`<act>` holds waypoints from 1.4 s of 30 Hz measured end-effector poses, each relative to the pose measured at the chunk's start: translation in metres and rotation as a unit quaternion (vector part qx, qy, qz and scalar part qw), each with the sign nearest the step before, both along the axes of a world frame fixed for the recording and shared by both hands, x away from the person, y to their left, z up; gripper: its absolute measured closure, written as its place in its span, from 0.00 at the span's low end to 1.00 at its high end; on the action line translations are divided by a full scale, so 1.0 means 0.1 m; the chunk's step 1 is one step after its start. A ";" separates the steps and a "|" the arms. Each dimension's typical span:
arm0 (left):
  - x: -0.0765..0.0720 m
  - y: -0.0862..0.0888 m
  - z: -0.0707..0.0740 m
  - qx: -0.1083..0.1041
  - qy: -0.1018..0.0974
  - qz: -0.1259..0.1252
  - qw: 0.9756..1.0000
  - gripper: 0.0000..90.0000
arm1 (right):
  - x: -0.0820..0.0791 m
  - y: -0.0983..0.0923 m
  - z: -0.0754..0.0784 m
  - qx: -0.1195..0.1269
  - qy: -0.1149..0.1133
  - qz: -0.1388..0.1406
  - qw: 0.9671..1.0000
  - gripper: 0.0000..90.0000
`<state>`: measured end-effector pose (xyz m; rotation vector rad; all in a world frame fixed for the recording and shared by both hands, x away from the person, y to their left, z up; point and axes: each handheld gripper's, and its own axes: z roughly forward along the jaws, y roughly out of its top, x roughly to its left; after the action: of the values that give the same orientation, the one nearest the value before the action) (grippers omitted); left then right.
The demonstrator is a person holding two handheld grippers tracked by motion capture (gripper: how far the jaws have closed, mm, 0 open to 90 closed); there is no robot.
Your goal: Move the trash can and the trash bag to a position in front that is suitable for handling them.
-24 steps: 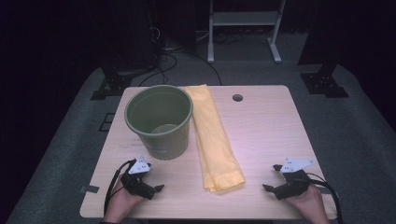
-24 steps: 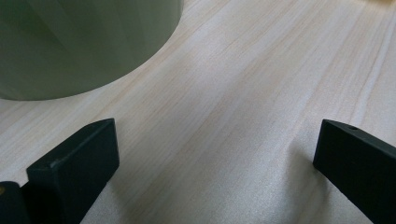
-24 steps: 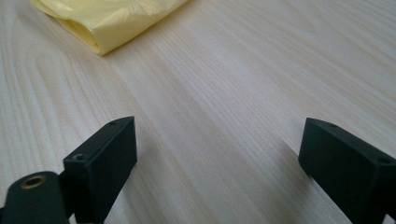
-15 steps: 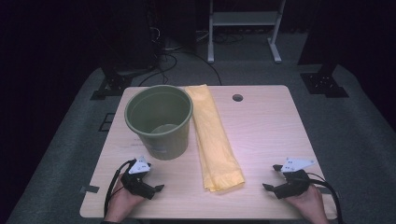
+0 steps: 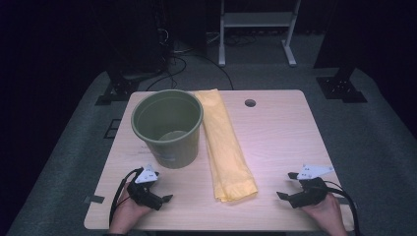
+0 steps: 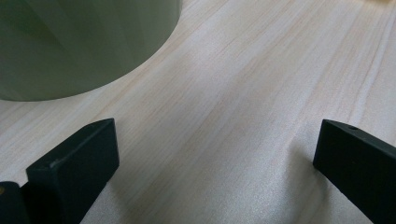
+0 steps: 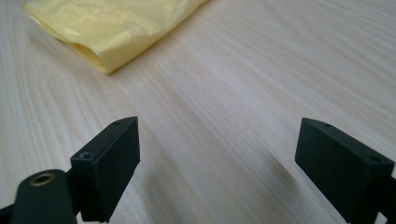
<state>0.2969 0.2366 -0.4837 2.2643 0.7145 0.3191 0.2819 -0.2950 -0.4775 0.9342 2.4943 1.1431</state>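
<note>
Both tongs, left (image 5: 162, 196) and right (image 5: 287, 189), gape wide; yellow bag (image 5: 227, 147) between them.

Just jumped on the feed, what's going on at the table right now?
A person rests a gripper in each hand at the near edge of the table. The left gripper sits just in front of the green bin, jaws open with nothing between them. The right gripper is open too, empty, pointing toward the near end of the folded yellow bag. The bag lies flat beside the bin, touching or nearly touching it. Neither gripper touches anything.
</note>
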 end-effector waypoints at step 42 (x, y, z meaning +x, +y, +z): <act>0.00 -0.01 0.00 0.000 0.000 0.000 1.000 0.00 | 0.20 0.57 0.19 0.026 0.006 0.027 0.999 0.15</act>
<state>0.2973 0.2359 -0.4837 2.2640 0.7146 0.3180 0.3017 -0.2380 -0.4586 0.8959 2.5250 1.2280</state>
